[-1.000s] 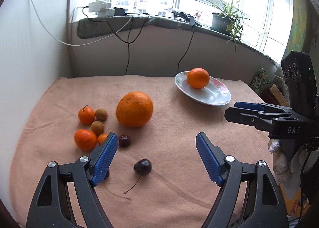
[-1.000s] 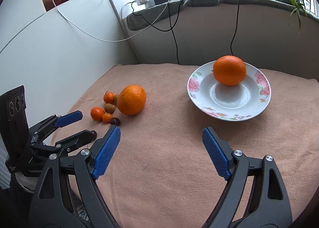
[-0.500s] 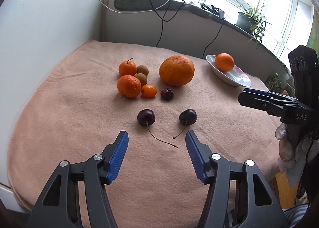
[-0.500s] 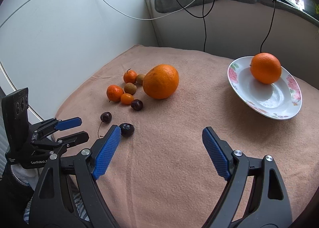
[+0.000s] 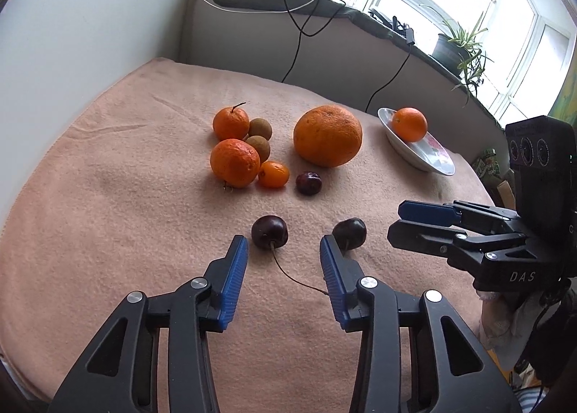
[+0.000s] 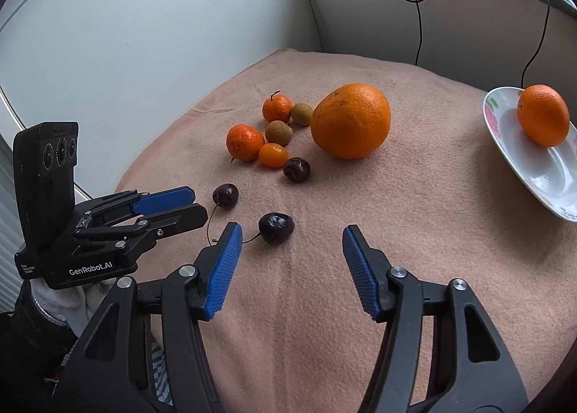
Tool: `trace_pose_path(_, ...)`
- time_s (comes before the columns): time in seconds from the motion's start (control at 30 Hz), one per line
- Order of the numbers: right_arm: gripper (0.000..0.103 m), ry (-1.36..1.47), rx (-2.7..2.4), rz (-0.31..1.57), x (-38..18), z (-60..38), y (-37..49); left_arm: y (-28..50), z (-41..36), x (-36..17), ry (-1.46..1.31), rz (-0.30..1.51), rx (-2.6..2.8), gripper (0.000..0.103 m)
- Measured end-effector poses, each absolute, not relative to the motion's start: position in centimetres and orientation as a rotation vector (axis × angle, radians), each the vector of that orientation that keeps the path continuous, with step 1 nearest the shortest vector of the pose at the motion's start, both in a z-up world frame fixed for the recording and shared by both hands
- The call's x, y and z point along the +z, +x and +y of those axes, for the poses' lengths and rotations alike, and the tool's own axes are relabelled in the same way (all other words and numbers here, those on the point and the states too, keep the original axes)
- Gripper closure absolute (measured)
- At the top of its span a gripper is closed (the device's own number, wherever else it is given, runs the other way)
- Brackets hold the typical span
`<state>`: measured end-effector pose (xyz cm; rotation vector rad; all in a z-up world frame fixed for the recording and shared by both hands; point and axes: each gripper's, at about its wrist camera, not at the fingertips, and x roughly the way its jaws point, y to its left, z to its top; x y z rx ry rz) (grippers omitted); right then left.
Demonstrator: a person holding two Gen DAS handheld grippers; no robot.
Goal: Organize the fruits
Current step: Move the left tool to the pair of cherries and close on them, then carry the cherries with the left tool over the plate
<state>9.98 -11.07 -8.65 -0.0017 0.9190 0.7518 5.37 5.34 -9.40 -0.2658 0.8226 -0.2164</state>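
Fruit, loose, on a peach blanket (image 5: 108, 196); landmark for all places: the big orange (image 5: 327, 135).

1. Big orange. Middle of the blanket, on its own, not on the plate.
2. Plate (image 5: 434, 157), white with a flowered rim. To the right of the big orange, apart from it. Holds one medium orange (image 5: 409, 123). Nothing else is on it.
3. Cluster to the left of the big orange: two tangerines (image 5: 235, 162), one behind the other; two brown round fruits (image 5: 259, 146) tucked between them and the big orange; one very small orange fruit (image 5: 273, 174) touching the nearer tangerine.
4. Dark cherry without a visible stem (image 5: 308, 183), just in front of the big orange, beside the small orange fruit.
5. Two stemmed cherries nearer the camera: the left cherry (image 5: 269, 231) and the right cherry (image 5: 349, 233), a gap between them.
6. Left tongs (image 5: 284, 250). Released, holding nothing, tips just short of the left cherry and lined up on it; one tip overlaps the right cherry in the left view.
7. Right tongs (image 6: 292, 241). Released wide, holding nothing, near the right cherry.

Progress, judged: early. One fruit plated; ten remain on the blanket. The likely next item is a stemmed cherry.
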Motion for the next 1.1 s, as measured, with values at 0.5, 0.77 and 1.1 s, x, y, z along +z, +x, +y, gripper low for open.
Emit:
trace_pose_path(0.5, 0.056, 0.02, 0.792, 0.986, -10.9, -8.5, 11.3, 7.3, 5.8, -10.4, -0.3, 0.866, -0.236, 0.069)
trace_pose_path(0.77, 0.065, 0.007, 0.795, 0.995, -11.0, -8.1, 11.3, 7.7, 5.5, -10.9, -0.284, 0.886, -0.235, 0.075)
trace_pose_path(1.1, 0.076, 0.02, 0.805, 1.002, -11.2, -8.3, 11.4, 7.8, 5.4, -10.9, -0.275, 0.88, -0.228, 0.08)
